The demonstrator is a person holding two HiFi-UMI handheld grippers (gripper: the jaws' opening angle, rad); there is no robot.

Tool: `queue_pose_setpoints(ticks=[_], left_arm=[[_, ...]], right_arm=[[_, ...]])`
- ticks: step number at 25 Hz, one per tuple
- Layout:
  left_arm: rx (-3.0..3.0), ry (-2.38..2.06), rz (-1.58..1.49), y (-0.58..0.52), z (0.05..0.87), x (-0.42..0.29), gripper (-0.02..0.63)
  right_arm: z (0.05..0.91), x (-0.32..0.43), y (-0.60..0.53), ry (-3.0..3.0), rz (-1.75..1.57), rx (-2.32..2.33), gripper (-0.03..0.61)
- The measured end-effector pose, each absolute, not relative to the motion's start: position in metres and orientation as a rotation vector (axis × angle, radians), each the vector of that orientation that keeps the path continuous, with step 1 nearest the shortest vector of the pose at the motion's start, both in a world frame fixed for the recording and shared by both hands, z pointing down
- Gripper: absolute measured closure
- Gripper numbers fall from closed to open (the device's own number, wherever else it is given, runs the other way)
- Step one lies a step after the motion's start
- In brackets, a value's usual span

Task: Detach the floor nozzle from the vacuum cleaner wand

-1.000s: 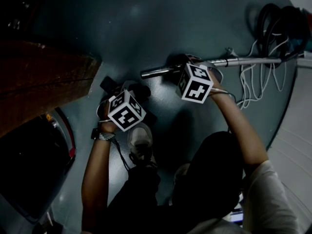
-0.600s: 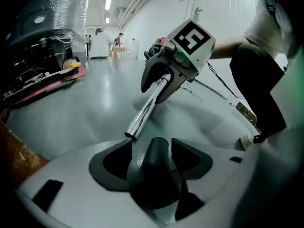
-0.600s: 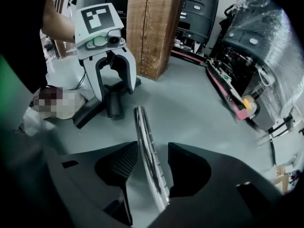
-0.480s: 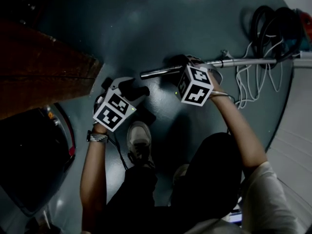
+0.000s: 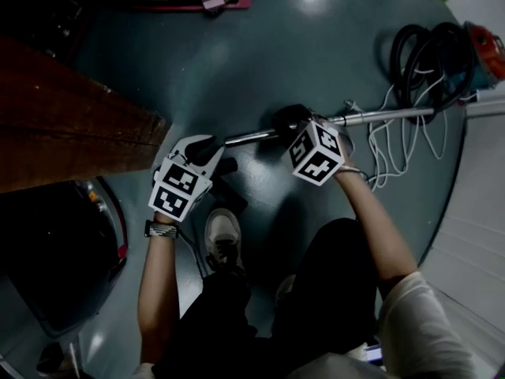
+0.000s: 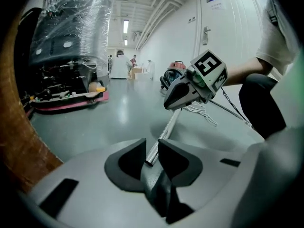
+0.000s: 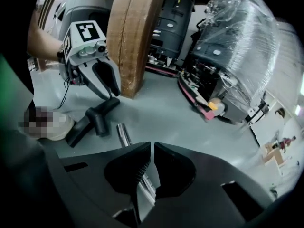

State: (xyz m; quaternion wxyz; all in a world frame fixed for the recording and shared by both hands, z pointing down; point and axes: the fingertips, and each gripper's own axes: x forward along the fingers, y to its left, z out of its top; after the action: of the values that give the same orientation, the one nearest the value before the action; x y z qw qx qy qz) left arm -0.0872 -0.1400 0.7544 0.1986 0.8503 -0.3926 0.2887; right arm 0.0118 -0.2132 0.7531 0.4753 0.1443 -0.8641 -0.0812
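Where one wand (image 5: 377, 117) ends, one nozzle (image 7: 95, 115) apart, one shoe (image 5: 223, 231)

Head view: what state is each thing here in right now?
wand: nozzle end bare, not gripped
floor nozzle: detached, lying on the floor
left gripper: jaws just closing, small gap, empty
right gripper: jaws just closed nearly together, empty

Industrial hall: glossy grey floor (image 5: 237, 61), shrink-wrapped machine (image 6: 71, 27), ceiling pipes (image 6: 159, 8).
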Motion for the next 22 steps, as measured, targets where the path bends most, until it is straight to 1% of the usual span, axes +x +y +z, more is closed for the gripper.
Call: queue_pose_setpoints(ticks=[1,3,4,9,16,22], left_arm=[[2.386,-1.107,0.806,-0.142,0.747,-0.086,0.542],[2.394,-1.137,0.796,-0.147,0.731,-0.086,0.597],[2.395,-1.155,0.784,-0.149,0.723,-0.086,0.611],[2.376,-1.271,0.651,-0.161,0.672,-0.094,0.612],[2.373,-1.454,0.566,-0.173,0.608,-0.118,0.612],[2.423,-1.563,0.478,-0.181,0.537,-0.118,0.612]], right_arm=[[0.745,0.013,-0.216,-2.133,-0.182,0.378,0.534],[0.729,0.017,-0.223,-2.176,-0.155,0.432,0.538],[0.721,0.019,-0.225,-2.2,-0.137,0.462,0.54],[0.68,0.025,-0.224,-2.296,-0.051,0.574,0.546],[0.603,0.018,-0.225,-2.393,-0.107,0.619,0.546],[0.527,0.014,-0.23,-2.502,-0.117,0.697,0.546]])
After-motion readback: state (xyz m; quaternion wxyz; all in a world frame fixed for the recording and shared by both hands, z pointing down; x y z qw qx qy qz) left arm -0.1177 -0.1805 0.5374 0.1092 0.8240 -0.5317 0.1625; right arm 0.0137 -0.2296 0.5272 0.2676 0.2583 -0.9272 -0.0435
